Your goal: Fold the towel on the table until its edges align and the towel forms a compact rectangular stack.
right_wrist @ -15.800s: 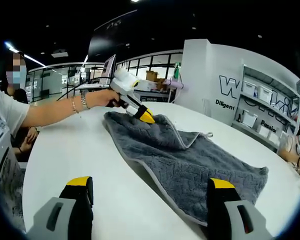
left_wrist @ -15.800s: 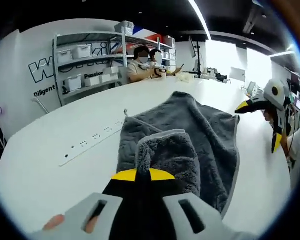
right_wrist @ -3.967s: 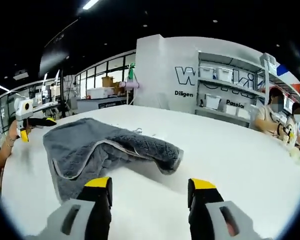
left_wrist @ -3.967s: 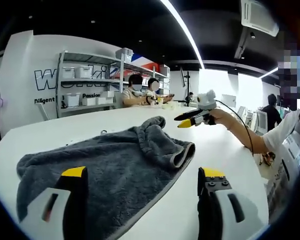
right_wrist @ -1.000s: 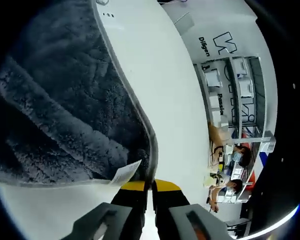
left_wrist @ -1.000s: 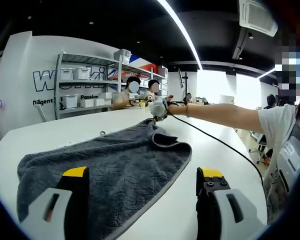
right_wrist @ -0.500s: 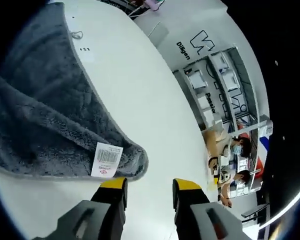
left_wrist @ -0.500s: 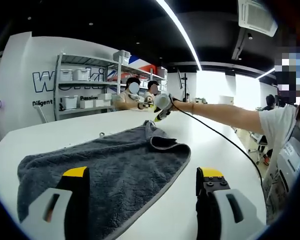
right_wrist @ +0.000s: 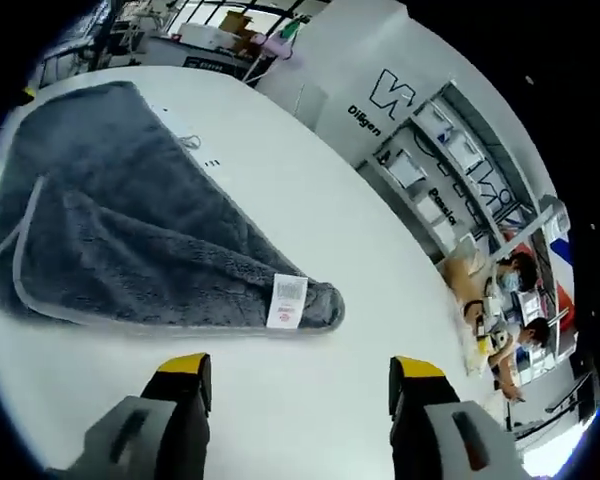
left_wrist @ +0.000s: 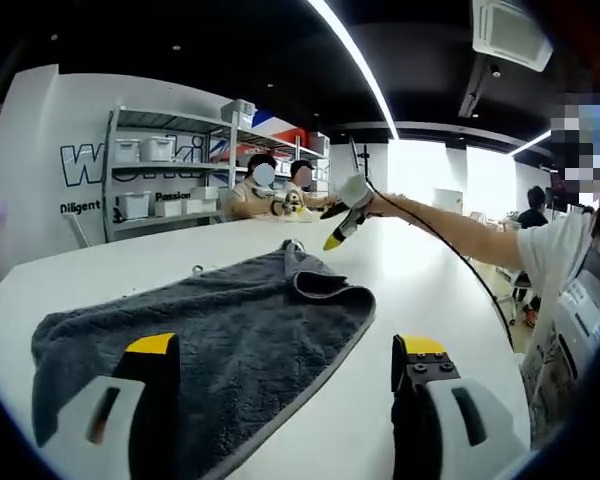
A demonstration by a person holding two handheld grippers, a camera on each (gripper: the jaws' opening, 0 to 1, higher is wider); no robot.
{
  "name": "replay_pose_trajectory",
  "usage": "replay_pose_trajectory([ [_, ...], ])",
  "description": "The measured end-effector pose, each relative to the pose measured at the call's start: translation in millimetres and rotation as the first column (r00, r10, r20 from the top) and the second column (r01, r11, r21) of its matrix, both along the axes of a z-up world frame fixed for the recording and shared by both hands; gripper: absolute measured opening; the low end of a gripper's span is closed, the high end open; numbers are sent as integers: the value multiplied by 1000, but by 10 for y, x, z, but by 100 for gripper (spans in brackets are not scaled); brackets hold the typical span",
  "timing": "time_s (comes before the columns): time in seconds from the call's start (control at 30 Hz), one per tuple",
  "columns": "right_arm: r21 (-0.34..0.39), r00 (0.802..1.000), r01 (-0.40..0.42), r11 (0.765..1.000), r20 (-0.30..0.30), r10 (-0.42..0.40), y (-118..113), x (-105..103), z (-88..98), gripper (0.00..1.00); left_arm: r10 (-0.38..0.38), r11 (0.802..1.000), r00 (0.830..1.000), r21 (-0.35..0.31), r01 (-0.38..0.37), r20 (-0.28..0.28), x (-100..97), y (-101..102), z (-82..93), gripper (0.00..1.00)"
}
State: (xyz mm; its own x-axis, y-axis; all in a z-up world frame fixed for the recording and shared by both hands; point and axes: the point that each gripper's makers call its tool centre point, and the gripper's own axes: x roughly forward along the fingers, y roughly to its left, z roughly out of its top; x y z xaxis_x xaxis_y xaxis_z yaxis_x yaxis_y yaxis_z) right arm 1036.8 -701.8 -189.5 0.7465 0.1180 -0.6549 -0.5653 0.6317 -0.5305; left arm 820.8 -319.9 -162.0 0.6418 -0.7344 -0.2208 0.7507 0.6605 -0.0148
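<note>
A dark grey towel (left_wrist: 200,340) with a lighter hem lies folded on the white table (left_wrist: 430,290), its far corner curled up. My left gripper (left_wrist: 285,365) stands open at the near edge, one jaw over the towel, nothing held. The right gripper (left_wrist: 332,228) hovers above the table beyond the towel's far corner, at the end of a person's outstretched arm (left_wrist: 450,232). In the right gripper view the towel (right_wrist: 130,250) spreads across the table (right_wrist: 310,400) with a white label (right_wrist: 286,301) at its near corner. My right gripper (right_wrist: 298,385) is open just short of that corner.
Metal shelves with white bins (left_wrist: 160,175) stand against the back wall. Two seated people (left_wrist: 275,185) are at the table's far end, also seen as people (right_wrist: 505,300) in the right gripper view. A power-socket strip (right_wrist: 208,163) is set into the table beside the towel.
The right gripper, shut on the towel's corner a second ago, has let it go, opened and drawn back and up from it. The left gripper has stayed put.
</note>
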Motion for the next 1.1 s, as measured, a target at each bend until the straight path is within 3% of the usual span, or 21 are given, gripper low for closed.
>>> replay_pose_trajectory([
  [0.07,47,999,-43,998,3,43,137,-188,-4,82,-1,1000,1000,0,1,1,2,0,4,92],
  [0.2,74,996,-83,994,19,82,261,-415,65,84,0,1000,1000,2,0,-2,3,-1,-4,92],
  [0.33,123,990,-140,982,49,135,441,-694,155,98,4,1000,1000,1,-4,1,11,9,4,93],
  [0.4,151,984,-177,973,62,169,535,-847,199,99,7,1000,1000,0,-7,4,14,15,12,93],
  [0.57,257,962,-274,927,87,261,819,-1247,223,99,14,1000,1000,11,-14,2,25,34,-8,95],
  [0.67,296,949,-315,902,79,306,999,-1501,146,99,12,1000,1000,12,-12,0,21,31,-15,95],
  [0.8,355,923,-383,853,109,369,1254,-1821,165,99,9,1000,1000,9,-9,2,8,24,-5,97],
  [1.1,410,889,-450,793,121,442,1528,-2233,175,99,7,1000,1000,6,-7,1,9,18,10,100],
])
